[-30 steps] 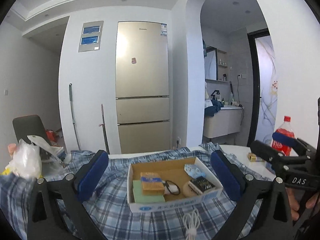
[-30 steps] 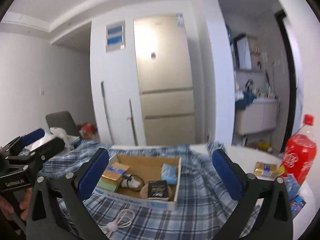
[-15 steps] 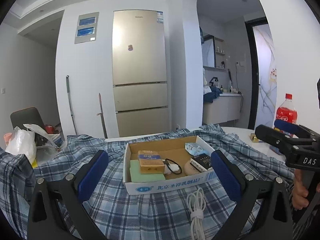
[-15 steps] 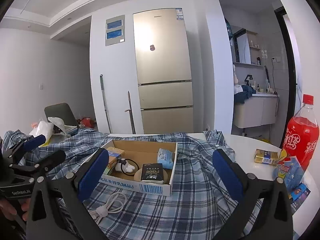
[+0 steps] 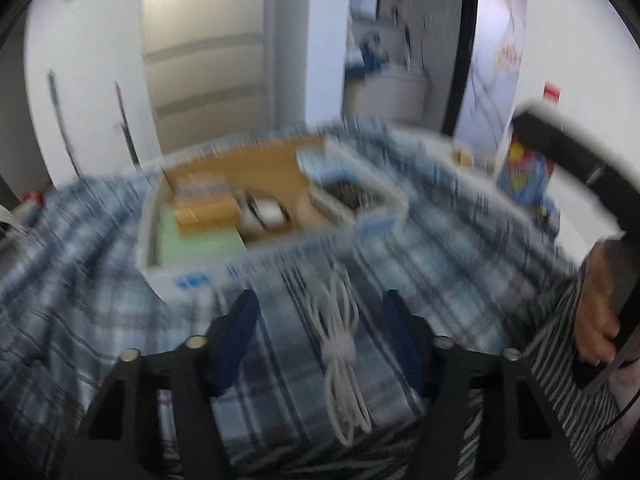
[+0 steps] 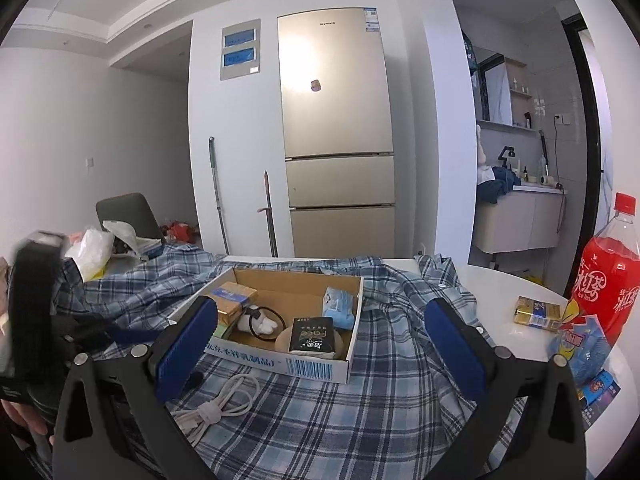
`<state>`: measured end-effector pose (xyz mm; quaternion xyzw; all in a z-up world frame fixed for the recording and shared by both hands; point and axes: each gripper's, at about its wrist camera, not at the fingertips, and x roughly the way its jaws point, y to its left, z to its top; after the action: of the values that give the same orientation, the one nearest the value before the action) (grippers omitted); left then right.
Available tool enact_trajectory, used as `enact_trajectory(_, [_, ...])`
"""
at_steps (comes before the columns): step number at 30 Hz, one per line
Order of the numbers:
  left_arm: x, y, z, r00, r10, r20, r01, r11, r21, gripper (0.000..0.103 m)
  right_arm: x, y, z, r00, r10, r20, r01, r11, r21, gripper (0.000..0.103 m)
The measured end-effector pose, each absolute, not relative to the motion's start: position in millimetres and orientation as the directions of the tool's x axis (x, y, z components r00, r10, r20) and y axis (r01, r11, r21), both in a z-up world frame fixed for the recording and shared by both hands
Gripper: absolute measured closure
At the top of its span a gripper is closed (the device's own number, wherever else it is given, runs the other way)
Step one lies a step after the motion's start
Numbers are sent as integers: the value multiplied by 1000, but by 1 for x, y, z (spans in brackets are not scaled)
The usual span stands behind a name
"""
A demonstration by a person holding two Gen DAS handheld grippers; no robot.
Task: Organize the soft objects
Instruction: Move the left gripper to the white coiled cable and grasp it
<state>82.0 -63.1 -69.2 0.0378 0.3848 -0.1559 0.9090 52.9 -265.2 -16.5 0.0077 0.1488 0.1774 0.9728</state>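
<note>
A blue plaid cloth covers the table, blurred in the left wrist view. On it lies a coiled white cable, seen also in the right wrist view. My left gripper points down at the cable. Its jaws are closing with the cable between them, and the pads stand clear of it on both sides. My right gripper hangs open over the cloth, holding nothing. An open cardboard box behind the cable holds a yellow pack, a black packet, a blue tissue pack and a hair tie.
At the right stand a red soda bottle, a gold pack and blue snack bags on the bare white table. A plastic bag and a chair are at the far left. A fridge stands behind.
My left gripper has dropped and tipped down towards the white cable, and its jaws have narrowed around it. The right gripper has sunk slightly and stays open.
</note>
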Motion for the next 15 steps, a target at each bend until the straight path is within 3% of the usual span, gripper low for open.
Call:
enact_trajectory(7, [94, -78, -93, 559, -229, -797, 340, 940, -32, 59, 56, -265, -19, 889, 342, -304, -337, 939, 71, 0])
enact_trajectory(9, [98, -81, -98, 533, -211, -819, 338, 941, -22, 67, 56, -264, -20, 888, 339, -310, -335, 940, 67, 0])
enact_trajectory(15, [99, -81, -100, 521, -222, -824, 346, 937, -33, 80, 60, -262, -22, 881, 335, -333, -335, 940, 61, 0])
